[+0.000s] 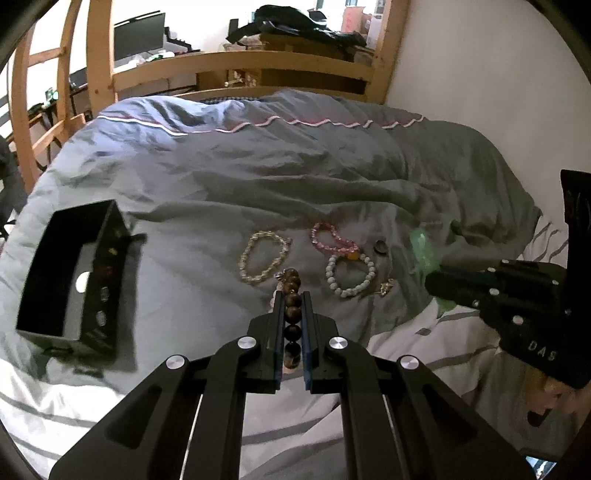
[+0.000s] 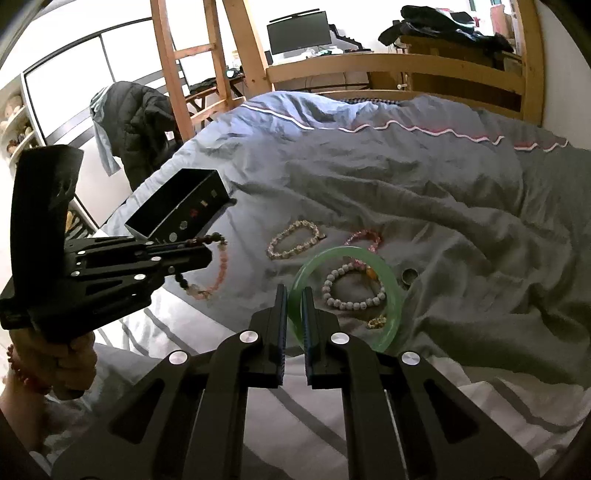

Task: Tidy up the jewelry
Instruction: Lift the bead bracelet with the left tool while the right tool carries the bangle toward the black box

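Note:
My left gripper (image 1: pixel 292 295) is shut on a brown beaded bracelet (image 1: pixel 292 286), lifted above the bed; from the right wrist view that bracelet (image 2: pixel 218 258) hangs from it in a loop with pink and clear beads. My right gripper (image 2: pixel 294 291) is shut on a green jade bangle (image 2: pixel 391 280), held tilted over the quilt. On the grey quilt (image 1: pixel 207 177) lie a clear crystal bracelet (image 1: pixel 263 256), a pink bracelet (image 1: pixel 330 238), a white bead bracelet (image 1: pixel 351 275), a small gold piece (image 1: pixel 385 287) and a dark ring (image 1: pixel 380 246). An open black box (image 1: pixel 70 273) sits to the left.
A wooden bed frame (image 1: pixel 240 62) and ladder (image 2: pixel 166 70) rise behind the bed. A dark jacket (image 2: pixel 140 122) hangs on a chair at the left. A white wall (image 1: pixel 480 74) borders the right side. A desk with a monitor (image 2: pixel 299 31) stands beyond.

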Demonstrator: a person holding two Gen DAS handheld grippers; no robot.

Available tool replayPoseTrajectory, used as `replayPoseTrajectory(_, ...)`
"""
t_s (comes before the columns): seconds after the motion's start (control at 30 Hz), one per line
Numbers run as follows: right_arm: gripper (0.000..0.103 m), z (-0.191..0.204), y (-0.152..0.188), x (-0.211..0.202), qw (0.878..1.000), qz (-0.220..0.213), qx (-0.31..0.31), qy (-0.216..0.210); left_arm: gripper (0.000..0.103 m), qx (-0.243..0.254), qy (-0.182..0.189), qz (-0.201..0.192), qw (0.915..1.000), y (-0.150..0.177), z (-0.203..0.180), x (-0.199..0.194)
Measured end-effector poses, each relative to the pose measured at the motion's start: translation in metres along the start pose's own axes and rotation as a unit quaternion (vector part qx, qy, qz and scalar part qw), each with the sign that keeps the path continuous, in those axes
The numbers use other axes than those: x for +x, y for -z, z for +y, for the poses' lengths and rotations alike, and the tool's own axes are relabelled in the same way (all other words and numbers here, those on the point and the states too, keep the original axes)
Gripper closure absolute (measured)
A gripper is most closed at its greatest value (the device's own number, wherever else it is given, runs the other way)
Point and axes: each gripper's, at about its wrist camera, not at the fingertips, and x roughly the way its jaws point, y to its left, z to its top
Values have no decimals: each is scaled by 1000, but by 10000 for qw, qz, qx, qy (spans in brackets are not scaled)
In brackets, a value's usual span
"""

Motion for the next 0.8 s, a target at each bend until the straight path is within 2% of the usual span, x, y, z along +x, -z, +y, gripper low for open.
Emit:
replayPoseTrajectory(0.27, 95, 21, -14, -2, 9998, 18, -199, 60, 95, -44, -118, -114, 9999, -1, 16, -20)
replayPoseTrajectory(0.8, 95, 59, -42, 24, 9982, 202, -533, 169, 95, -150, -464, -300, 9984, -13, 64, -41)
